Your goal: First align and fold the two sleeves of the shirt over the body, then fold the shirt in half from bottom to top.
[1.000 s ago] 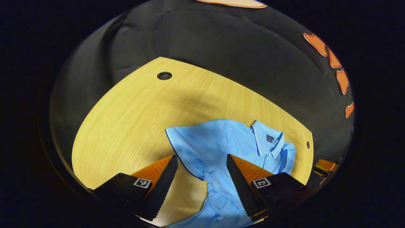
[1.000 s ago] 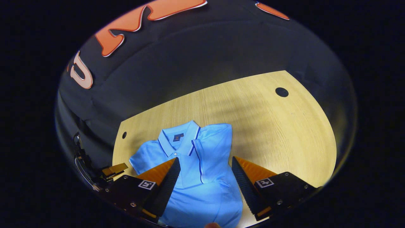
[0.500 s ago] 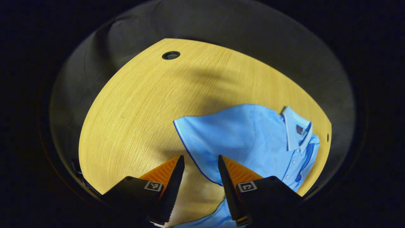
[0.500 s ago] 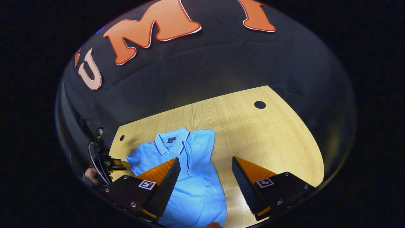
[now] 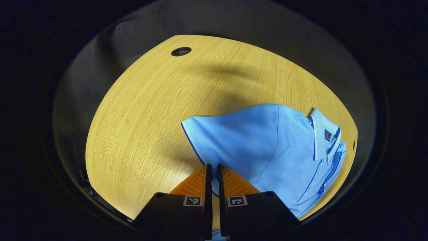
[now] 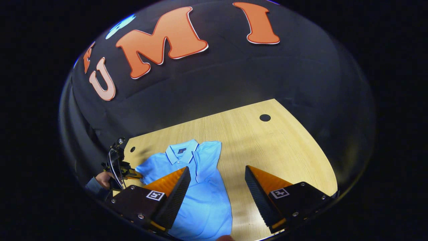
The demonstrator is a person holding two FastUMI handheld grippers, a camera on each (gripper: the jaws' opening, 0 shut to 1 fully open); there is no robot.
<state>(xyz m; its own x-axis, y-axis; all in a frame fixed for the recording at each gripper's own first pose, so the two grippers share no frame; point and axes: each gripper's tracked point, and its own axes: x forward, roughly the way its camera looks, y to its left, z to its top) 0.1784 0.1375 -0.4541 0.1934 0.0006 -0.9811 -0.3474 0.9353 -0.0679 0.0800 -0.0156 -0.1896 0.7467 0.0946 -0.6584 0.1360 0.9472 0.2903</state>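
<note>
Closing, left hand-held gripper (image 5: pixel 212 170) pinches shirt (image 5: pixel 267 147) sleeve.

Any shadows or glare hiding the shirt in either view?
Left gripper view: a soft shadow crosses the table behind the shirt; sharp, fisheye-bent. Right gripper view: shirt brightly lit near its hem, no glare; booth dim.

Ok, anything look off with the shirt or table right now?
Nothing stands out. The blue polo shirt lies flat on the table, one sleeve folded over the body; the other sleeve lies spread out, its edge in the closed left gripper.
</note>
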